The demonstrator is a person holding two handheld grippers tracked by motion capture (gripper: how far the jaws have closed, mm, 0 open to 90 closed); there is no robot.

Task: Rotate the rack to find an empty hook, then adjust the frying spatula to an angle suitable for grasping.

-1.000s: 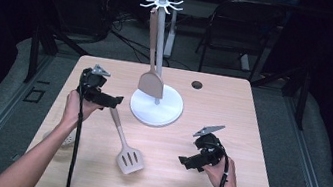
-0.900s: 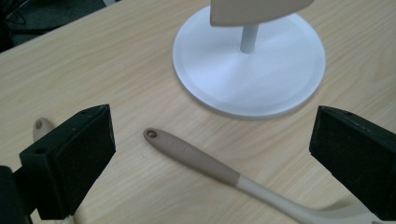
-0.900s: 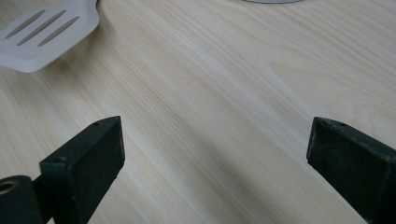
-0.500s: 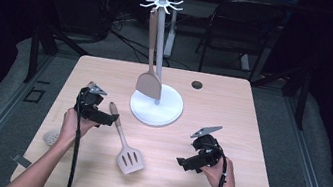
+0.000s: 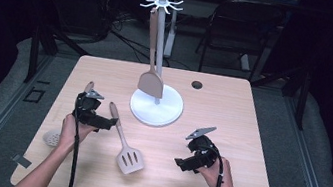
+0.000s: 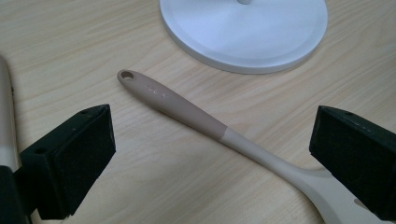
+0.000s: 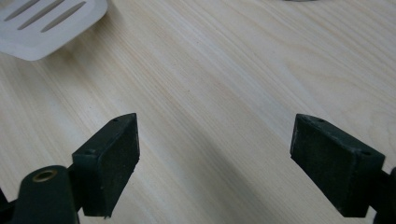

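A slotted spatula (image 5: 122, 140) with a tan handle lies flat on the wooden table (image 5: 248, 137), left of centre. My left gripper (image 5: 107, 124) hovers low beside its handle and is open. In the left gripper view the handle (image 6: 187, 109) lies on the table between the wide jaws, untouched. My right gripper (image 5: 181, 165) rests near the front right. Its jaws have just been closing a little but still stand open, with bare wood between them (image 7: 215, 144). The spatula's white slotted head (image 7: 44, 23) is in the far corner of that view.
A white utensil stand (image 5: 156, 107) stands at the table's middle back with a solid spatula (image 5: 151, 83) hanging from its top. Another utensil lies under my left hand, with its perforated head (image 5: 51, 137) near the left edge. A small round hole (image 5: 196, 84) is at the back.
My left gripper has come down and towards the front, ending beside the slotted spatula's handle. The right hand has stayed in place.
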